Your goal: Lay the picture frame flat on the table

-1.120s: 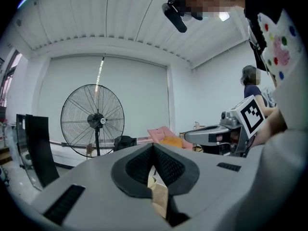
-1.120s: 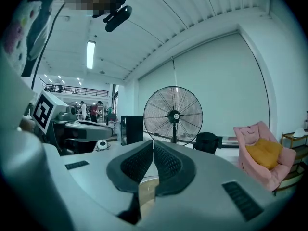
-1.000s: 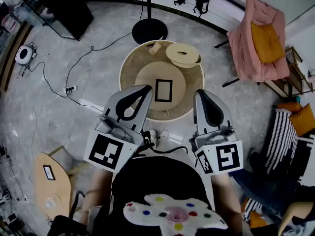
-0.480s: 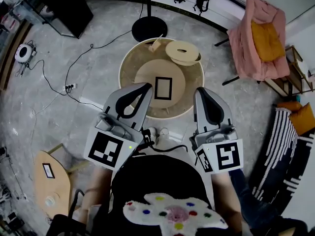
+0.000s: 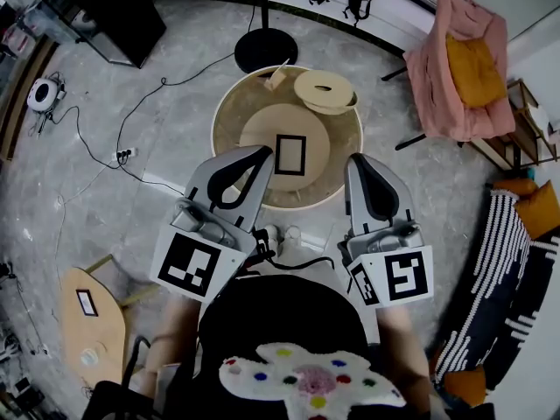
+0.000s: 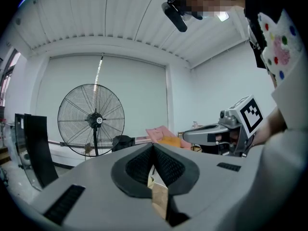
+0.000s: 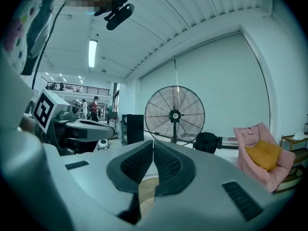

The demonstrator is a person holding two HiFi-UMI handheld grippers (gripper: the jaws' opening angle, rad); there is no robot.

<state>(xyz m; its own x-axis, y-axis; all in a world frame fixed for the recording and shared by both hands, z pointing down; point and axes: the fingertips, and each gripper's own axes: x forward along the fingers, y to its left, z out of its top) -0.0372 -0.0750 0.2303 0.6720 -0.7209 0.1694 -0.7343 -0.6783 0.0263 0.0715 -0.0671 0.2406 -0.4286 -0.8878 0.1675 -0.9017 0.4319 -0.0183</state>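
Observation:
A black picture frame (image 5: 290, 155) lies flat on a round wooden board (image 5: 259, 138) in the middle of the round table (image 5: 229, 112). Both grippers hover over the table's near edge, pointing away from me. My left gripper (image 5: 262, 153) is just left of the frame with its jaws shut and nothing between them. In the left gripper view its pads (image 6: 153, 146) meet. My right gripper (image 5: 353, 162) is to the right of the frame, also shut and empty, and its pads (image 7: 153, 142) touch in the right gripper view.
A wooden oval lid (image 5: 325, 93) and a small wooden piece (image 5: 278, 79) sit at the table's far side. A standing fan's base (image 5: 266, 53) is behind the table, a pink chair (image 5: 464, 68) stands at the right, and a cable (image 5: 131, 121) runs over the floor at the left.
Both grippers stay shut and in place. The frame lies as before. Striped cloth at the right edge has shifted.

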